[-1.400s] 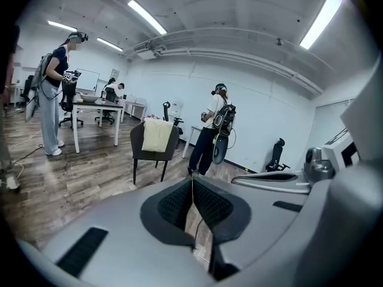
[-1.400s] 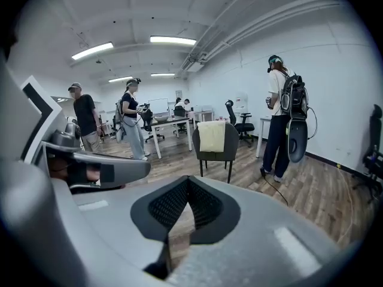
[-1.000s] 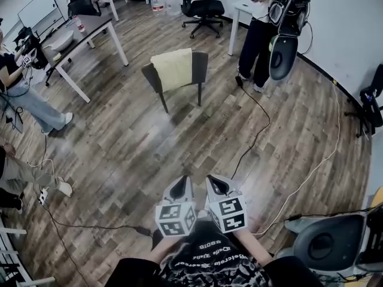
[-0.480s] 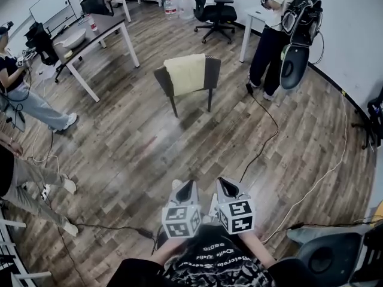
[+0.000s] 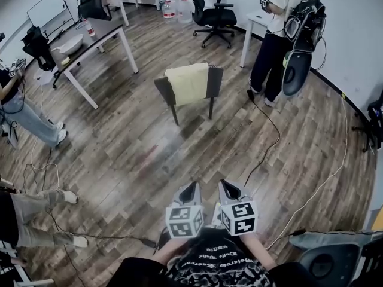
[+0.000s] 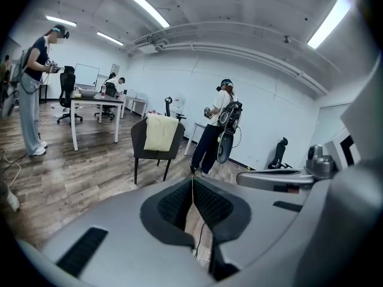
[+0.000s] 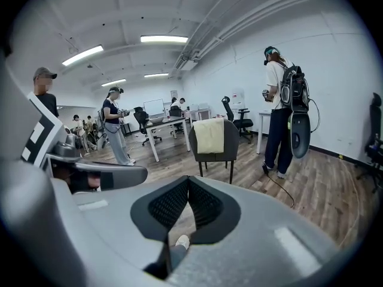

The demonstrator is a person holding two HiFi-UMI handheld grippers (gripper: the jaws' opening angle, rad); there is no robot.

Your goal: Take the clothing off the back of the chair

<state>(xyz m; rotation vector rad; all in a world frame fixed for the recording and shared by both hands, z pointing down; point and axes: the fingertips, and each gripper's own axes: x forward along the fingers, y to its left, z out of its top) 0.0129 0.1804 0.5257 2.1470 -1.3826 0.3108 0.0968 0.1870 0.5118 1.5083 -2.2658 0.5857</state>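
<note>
A pale yellow garment (image 5: 188, 83) hangs over the back of a dark chair (image 5: 214, 80) in the middle of the wooden floor; it also shows as the garment (image 6: 159, 132) and the garment (image 7: 209, 136) in the two gripper views. My left gripper (image 5: 190, 189) and right gripper (image 5: 227, 187) are held side by side close to my body, well short of the chair. Both are shut with nothing between their jaws.
A person with a backpack (image 5: 280, 33) stands right of the chair, and a cable (image 5: 267, 142) runs across the floor from there. A white table (image 5: 90, 42) stands at the left, an office chair (image 5: 210, 15) behind. Other people stand at the left edge (image 5: 21, 109).
The chair and garment have come nearer and shifted right in the head view as I stepped forward. Both grippers stay shut, side by side.
</note>
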